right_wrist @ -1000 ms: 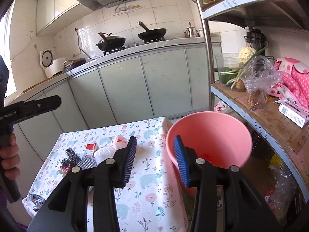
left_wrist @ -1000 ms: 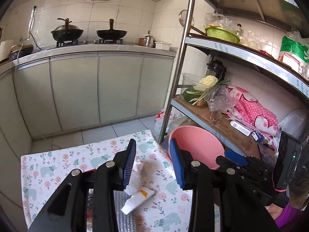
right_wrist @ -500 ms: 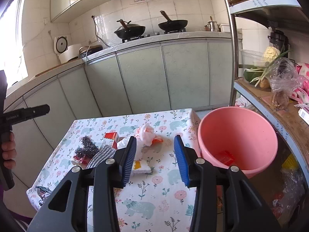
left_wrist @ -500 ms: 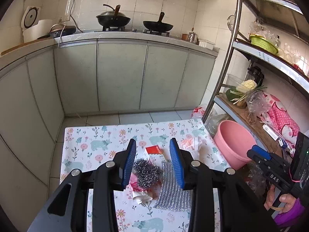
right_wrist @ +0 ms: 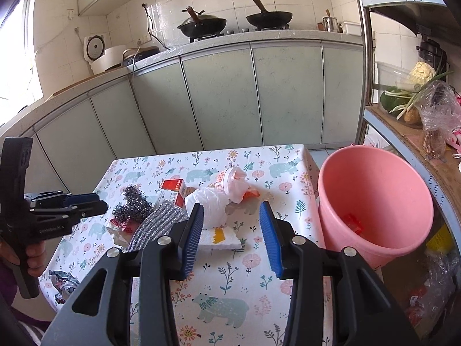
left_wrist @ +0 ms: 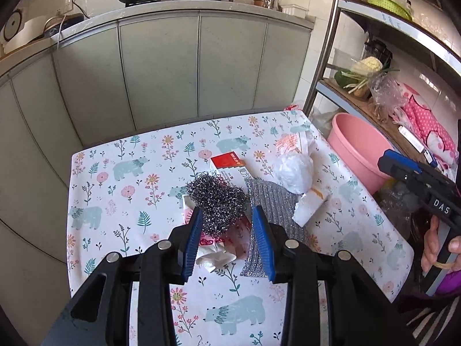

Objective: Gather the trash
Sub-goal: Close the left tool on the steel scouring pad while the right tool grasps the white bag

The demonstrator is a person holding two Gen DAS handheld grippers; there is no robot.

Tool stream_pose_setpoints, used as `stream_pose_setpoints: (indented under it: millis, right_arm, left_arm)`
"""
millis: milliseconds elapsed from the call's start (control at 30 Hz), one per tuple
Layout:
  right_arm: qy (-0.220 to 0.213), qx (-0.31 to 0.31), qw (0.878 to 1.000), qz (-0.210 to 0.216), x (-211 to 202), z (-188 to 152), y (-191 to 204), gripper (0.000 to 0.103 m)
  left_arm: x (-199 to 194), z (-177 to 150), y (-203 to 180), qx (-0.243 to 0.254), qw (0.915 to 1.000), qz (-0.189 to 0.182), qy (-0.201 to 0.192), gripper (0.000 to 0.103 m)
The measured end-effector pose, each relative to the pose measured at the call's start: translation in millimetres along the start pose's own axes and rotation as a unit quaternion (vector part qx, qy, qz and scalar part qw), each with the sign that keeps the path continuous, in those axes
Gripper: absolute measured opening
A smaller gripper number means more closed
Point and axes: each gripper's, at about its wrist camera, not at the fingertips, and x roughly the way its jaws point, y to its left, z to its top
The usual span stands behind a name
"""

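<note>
Trash lies on the floral tablecloth: a steel wool ball, a red and white box, a silver scouring cloth, a crumpled white plastic bag, a folded paper napkin and crumpled wrappers. My left gripper is open, hovering just above and around the near side of the steel wool. My right gripper is open above the table, near the white bag and the napkin. The pink bucket stands right of the table and holds a red scrap.
Green kitchen cabinets run behind the table, with woks on the counter. A metal shelf rack with vegetables and bags stands to the right, beside the bucket. A crumpled wrapper lies at the table's near left corner.
My left gripper has swung left from the bucket side and come down over the steel wool. My right gripper has pulled back and left from the bucket toward the trash pile.
</note>
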Motion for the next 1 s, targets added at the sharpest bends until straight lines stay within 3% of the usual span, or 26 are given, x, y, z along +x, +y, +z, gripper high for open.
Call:
stream_pose_setpoints:
  millis: [300, 567, 767, 1000]
  right_arm:
    - [0.026, -0.003, 1.0, 0.002, 18.9, -2.1, 5.7, 0.041]
    - [0.042, -0.012, 0.999, 0.011, 35.0, -2.4, 13.1, 0.041]
    - [0.048, -0.021, 0.998, 0.017, 42.0, -2.2, 21.3, 0.041]
    - [0.055, -0.021, 0.998, 0.02, 52.7, 1.5, 21.5, 0.041]
  left_arm:
    - [38.4, -5.9, 5.4, 0.005, 0.9992, -0.001, 0.041, 0.035]
    - [44.2, -8.7, 11.2, 0.002, 0.9994, -0.011, 0.033, 0.035]
    - [38.0, -8.8, 14.1, 0.003, 0.9997, -0.02, 0.016, 0.016]
    - [21.2, -5.5, 20.0, -0.012, 0.9996, -0.021, -0.013, 0.011]
